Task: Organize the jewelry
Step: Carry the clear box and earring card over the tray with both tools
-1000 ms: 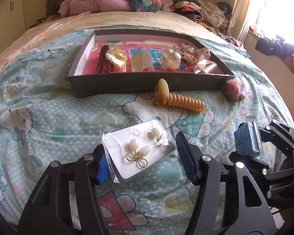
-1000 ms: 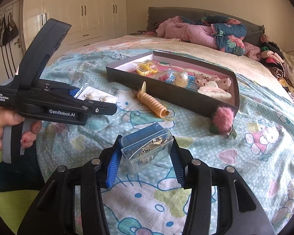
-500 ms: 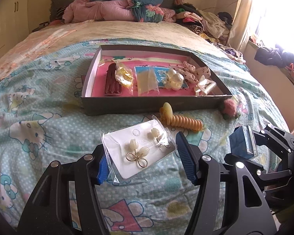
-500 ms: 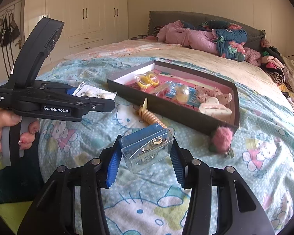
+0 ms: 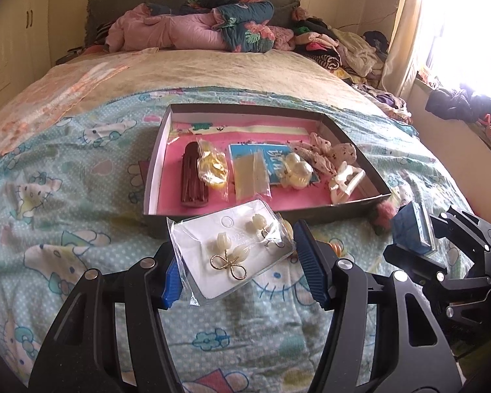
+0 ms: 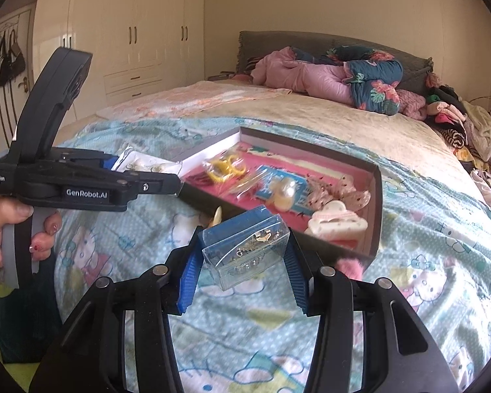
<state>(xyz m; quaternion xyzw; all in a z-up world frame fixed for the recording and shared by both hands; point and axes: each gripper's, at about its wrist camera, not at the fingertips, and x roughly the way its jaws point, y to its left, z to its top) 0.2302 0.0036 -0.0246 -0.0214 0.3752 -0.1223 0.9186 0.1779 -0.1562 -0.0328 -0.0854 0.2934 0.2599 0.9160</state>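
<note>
My left gripper is shut on a bagged white earring card with cream flower earrings and a gold bow, held above the bed near the tray's front wall. My right gripper is shut on a small clear box with a blue base holding metal jewelry; the box also shows in the left wrist view. The dark tray with a pink floor lies on the bed and holds several hair clips and bagged items. The left gripper shows at the left in the right wrist view.
A cream spiral hair tie and a pink pom-pom lie on the Hello Kitty blanket beside the tray's front wall. Folded quilts and a clothes pile sit at the head of the bed. Wardrobes stand left.
Both grippers have risen and moved toward the tray with their items. The tray's inside shows more fully, and the hair tie is now mostly hidden behind the earring card.
</note>
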